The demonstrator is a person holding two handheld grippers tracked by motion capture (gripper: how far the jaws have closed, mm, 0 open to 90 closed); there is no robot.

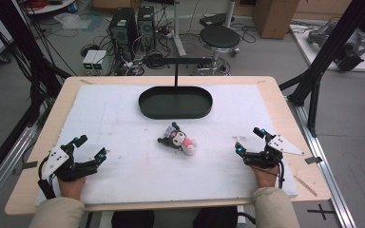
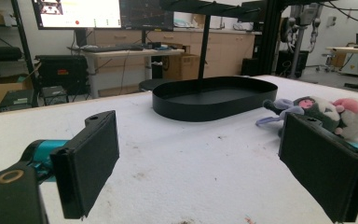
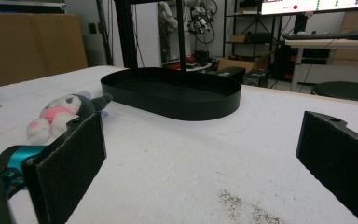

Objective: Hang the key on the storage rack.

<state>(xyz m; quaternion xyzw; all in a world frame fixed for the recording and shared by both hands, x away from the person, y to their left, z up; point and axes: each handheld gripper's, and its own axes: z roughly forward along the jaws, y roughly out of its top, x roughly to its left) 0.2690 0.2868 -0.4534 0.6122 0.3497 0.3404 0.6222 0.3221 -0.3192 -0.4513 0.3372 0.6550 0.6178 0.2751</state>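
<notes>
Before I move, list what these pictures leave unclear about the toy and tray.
- Toy: face details too small in the high view; the left gripper's own jaw covers its lower part.
- Toy's underside: hidden against the table.
- Tray: near wall hides part of its floor in the right gripper view.

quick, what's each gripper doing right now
left gripper: jaws open, holding nothing.
right gripper: jaws open, holding nothing.

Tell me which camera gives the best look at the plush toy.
The high view: the plush toy lies whole and unblocked on the white mat there. The left gripper view shows it partly behind a pad at the right; the right gripper view shows it low, at the left.
</notes>
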